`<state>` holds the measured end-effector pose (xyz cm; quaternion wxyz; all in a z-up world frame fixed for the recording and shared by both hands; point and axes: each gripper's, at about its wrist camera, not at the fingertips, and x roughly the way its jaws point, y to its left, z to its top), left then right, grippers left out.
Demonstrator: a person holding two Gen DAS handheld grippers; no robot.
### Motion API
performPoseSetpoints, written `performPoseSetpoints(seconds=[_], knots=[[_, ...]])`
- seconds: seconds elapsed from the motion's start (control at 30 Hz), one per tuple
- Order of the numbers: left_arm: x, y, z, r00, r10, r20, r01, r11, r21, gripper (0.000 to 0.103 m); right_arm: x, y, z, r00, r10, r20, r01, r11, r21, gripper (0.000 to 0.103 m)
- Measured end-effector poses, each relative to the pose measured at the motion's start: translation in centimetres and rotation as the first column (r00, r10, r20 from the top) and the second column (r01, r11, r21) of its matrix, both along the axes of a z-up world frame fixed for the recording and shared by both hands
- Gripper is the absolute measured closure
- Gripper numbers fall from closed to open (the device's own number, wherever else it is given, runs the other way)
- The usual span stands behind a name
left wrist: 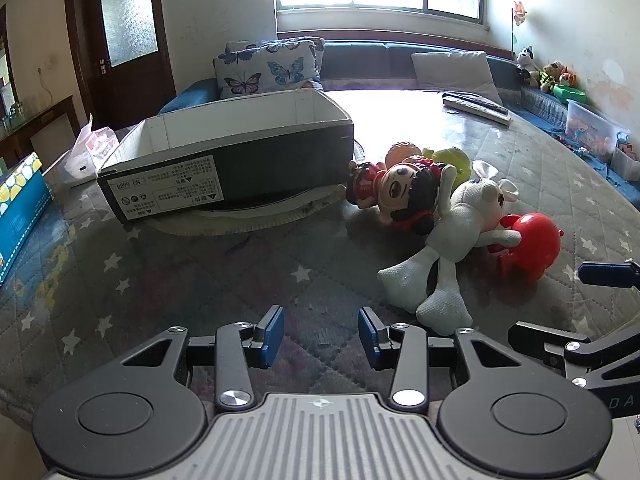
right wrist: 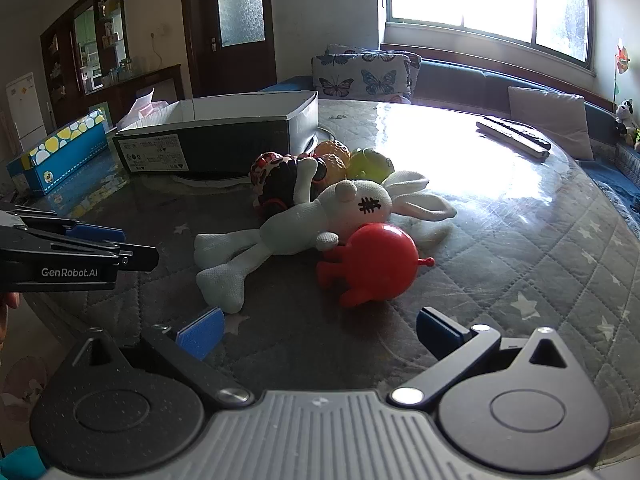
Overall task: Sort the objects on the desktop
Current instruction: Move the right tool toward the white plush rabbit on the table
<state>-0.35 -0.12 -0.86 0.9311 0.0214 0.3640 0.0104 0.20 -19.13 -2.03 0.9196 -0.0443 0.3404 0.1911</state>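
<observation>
Black cardboard box (left wrist: 240, 160), open-topped, interior not visible, on the quilted surface (left wrist: 200, 264). Beside it, heaped: white plush rabbit (right wrist: 320, 216), doll (left wrist: 400, 192), red toy (right wrist: 376, 264). Left gripper (left wrist: 321, 338) and right gripper (right wrist: 316, 330): jaws released, empty.

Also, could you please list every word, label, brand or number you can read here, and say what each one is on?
"GenRobot.AI": side of the left gripper.
"NO 6688", upside down and uncertain: white label on the black box.
"DA", cut off at the frame edge: right gripper body in the left wrist view.
Remaining label print and warning symbols: too small to read.
</observation>
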Motion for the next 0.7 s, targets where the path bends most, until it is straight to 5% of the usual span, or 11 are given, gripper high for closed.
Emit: performPoseSetpoints(seconds=[0.7], knots=[[0.63,0.0,-0.38,1.0,-0.007,-0.024,0.007,1.0,-0.005,0.06,0.76,0.19,-0.48,1.0,-0.001,-0.02,0.001,1.0,0.001,0.0]])
